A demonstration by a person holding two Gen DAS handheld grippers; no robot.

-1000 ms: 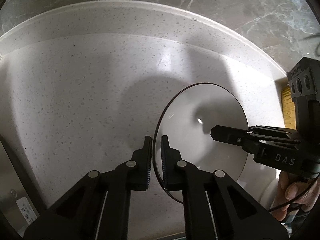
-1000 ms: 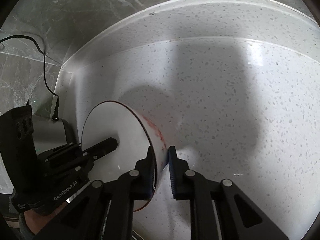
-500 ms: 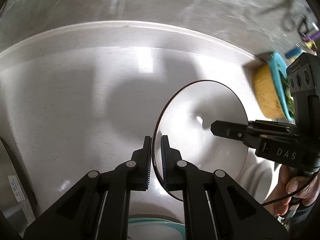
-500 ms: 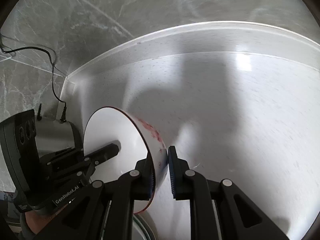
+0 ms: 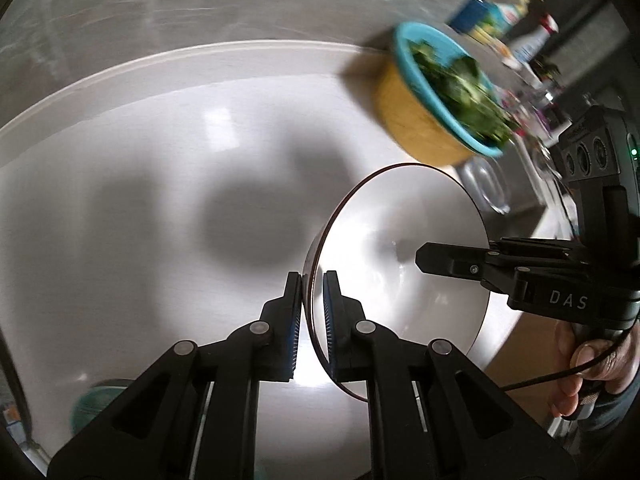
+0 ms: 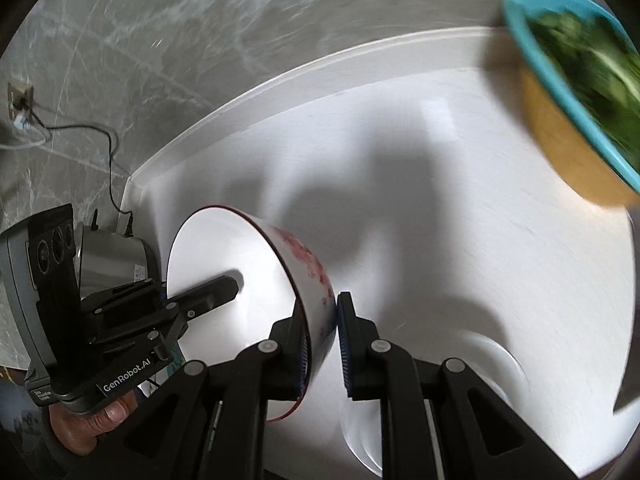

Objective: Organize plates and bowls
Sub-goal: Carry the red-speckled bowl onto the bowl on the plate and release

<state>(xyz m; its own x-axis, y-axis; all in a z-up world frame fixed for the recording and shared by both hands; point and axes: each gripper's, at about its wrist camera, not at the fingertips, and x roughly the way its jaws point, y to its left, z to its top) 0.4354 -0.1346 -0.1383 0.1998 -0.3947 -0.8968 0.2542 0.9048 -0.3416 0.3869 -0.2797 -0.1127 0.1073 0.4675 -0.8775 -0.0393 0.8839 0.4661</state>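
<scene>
Both my grippers are clamped on one white bowl (image 5: 400, 264), held tilted above the white countertop (image 5: 140, 200). My left gripper (image 5: 312, 320) pinches the rim on one side, one finger inside the bowl and one outside; my right gripper (image 6: 323, 340) does the same on the opposite rim, where red markings run along the bowl's outer wall. In the left wrist view, a hand (image 5: 592, 364) grips the right tool's handle at the frame's edge. A yellow bowl with a blue rim (image 5: 432, 96), filled with leafy greens, stands on the counter beyond, blurred, with bottles and packets (image 5: 504, 4) behind it. A clear glass (image 5: 484, 188) sits just past the held bowl. Another white dish (image 6: 480, 396) lies below my right gripper. A steel appliance (image 6: 112, 256) and its cord (image 6: 108, 160) stand against the grey marble wall (image 6: 200, 40).
</scene>
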